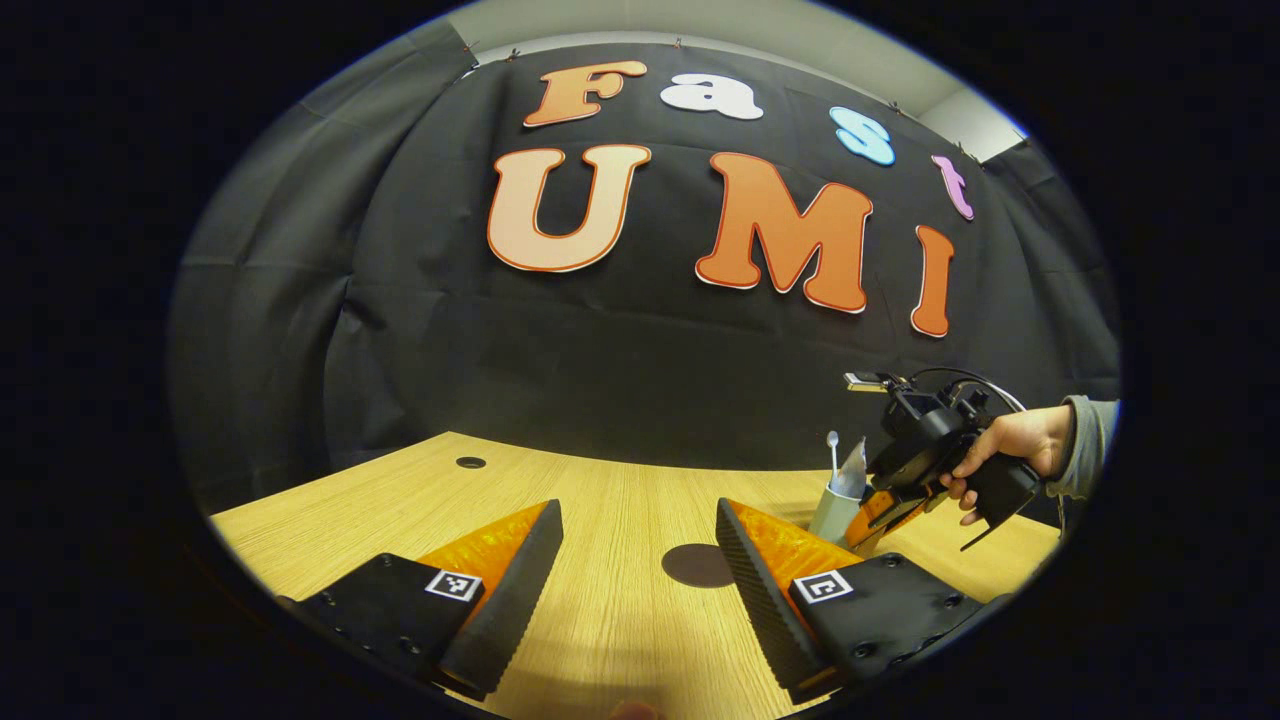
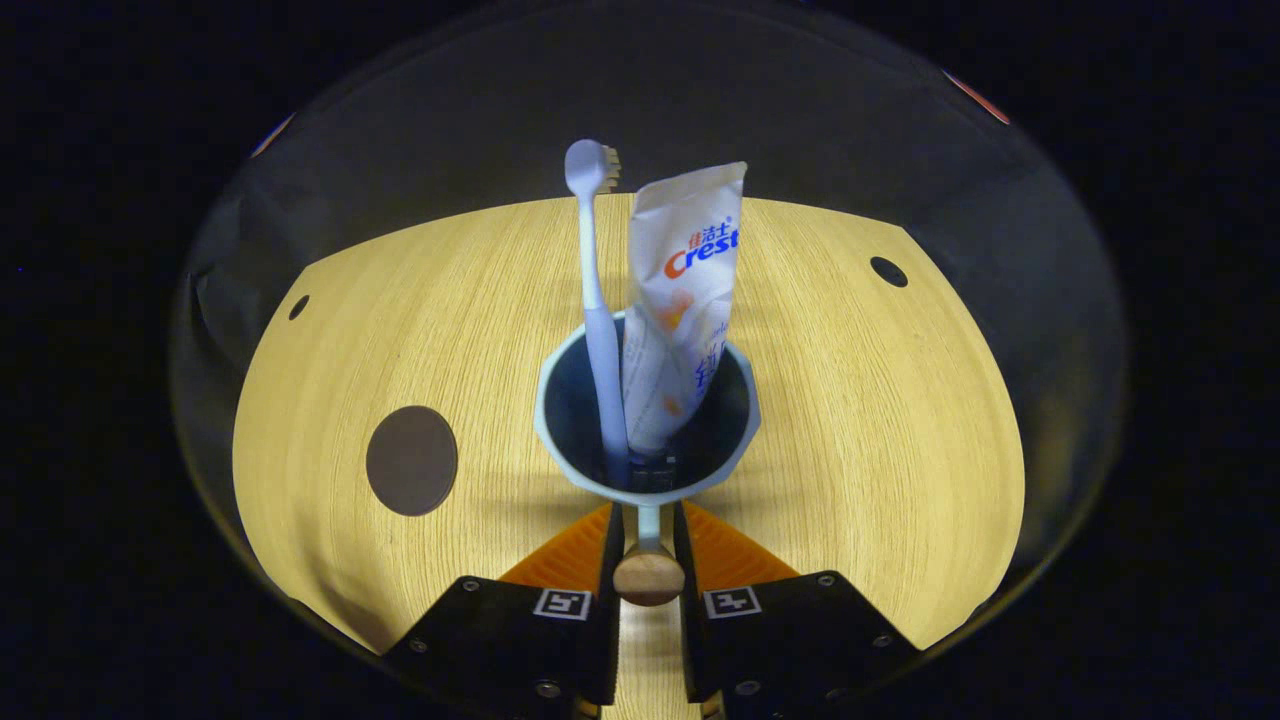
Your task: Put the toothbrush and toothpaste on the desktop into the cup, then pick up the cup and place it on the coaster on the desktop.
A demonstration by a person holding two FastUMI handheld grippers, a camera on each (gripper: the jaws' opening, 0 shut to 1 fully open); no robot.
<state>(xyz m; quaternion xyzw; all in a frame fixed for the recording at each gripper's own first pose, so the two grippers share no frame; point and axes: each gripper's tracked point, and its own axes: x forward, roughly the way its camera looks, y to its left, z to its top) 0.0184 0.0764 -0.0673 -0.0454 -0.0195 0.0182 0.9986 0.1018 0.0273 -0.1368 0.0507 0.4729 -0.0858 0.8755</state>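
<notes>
the toothbrush (image 2: 592, 300) and the toothpaste (image 2: 680, 310) both stand upright inside the cup (image 2: 648, 470), so the first part of the task looks done and the step in hand is, by my reading, the pick-up of the cup. in the right gripper view the right tongs (image 2: 648, 550) are closed in on the cup's handle (image 2: 648, 575), which ends in a rounded wooden knob; both fingers seem pressed against it, one each side. whether the cup is off the bench (image 2: 850, 420) or resting on it i cannot tell. the coaster (image 2: 411, 460), a dark round disc, lies on the bench to the left of the cup in this view, apart from it, with bare wood between. the next move would call for carrying the cup level over to that disc and setting it down centred, since the tall brush and tube could tip or shift if the cup leans. in the left gripper view the left tongs (image 1: 640, 570) are wide apart and hold nothing, low over the bench, with the coaster (image 1: 698, 565) just beyond them; they sit close to the drop spot and might crowd the way. farther right there, a hand (image 1: 1010, 450) holds the right tongs at the cup (image 1: 835, 510). small dark holes mark the bench's far corners.
</notes>
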